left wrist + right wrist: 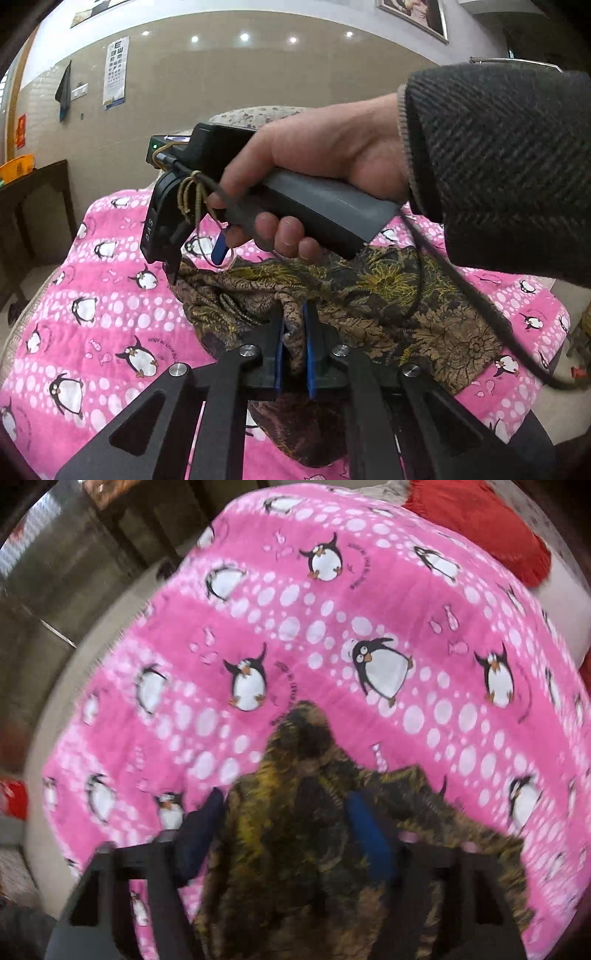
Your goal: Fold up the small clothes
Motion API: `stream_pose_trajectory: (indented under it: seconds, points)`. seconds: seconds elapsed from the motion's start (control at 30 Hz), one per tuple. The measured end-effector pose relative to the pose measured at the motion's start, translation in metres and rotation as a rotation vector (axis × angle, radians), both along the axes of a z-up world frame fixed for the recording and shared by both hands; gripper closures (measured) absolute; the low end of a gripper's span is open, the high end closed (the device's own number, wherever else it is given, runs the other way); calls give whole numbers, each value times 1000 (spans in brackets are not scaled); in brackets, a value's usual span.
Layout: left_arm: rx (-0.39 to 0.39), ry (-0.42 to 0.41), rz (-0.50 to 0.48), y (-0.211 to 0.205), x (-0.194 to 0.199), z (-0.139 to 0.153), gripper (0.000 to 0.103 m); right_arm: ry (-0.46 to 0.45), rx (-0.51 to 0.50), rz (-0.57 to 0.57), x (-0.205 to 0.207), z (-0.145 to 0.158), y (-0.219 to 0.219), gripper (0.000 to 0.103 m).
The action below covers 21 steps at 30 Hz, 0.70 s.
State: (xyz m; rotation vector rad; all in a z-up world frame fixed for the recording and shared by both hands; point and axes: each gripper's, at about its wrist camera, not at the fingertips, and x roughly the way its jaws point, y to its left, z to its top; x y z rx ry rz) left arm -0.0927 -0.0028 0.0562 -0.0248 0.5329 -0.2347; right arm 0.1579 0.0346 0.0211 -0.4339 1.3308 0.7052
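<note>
Left gripper [294, 345] pinches patterned garment [388, 295] over blanket [110, 314].

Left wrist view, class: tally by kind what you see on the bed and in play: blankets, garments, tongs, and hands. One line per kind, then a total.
Pink penguin blanket: 1
Brown patterned garment: 1
Tongs: 2, the left tongs shut on the garment, the right tongs above it
Hand: 1, holding the right tongs
Total: 5
</note>
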Motion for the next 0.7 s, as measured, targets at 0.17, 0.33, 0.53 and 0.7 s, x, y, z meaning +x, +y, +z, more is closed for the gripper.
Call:
stream_pose_trajectory:
  seconds: [0.17,0.33,0.53,0.7]
  points:
    - [-1,9,36,8,-1,-3,103,33,0,25,-2,-12,17,38]
    - [-1,9,30,4,-3,-5,103,59,-5,5,-7,-18,33,38]
    - [-7,13,24,4,-6,-7,103,-9,-143,3,-14,-34,53,56]
    - [-9,17,58,23,-24,-11,103,-16,-61,-46,-7,-26,34,87]
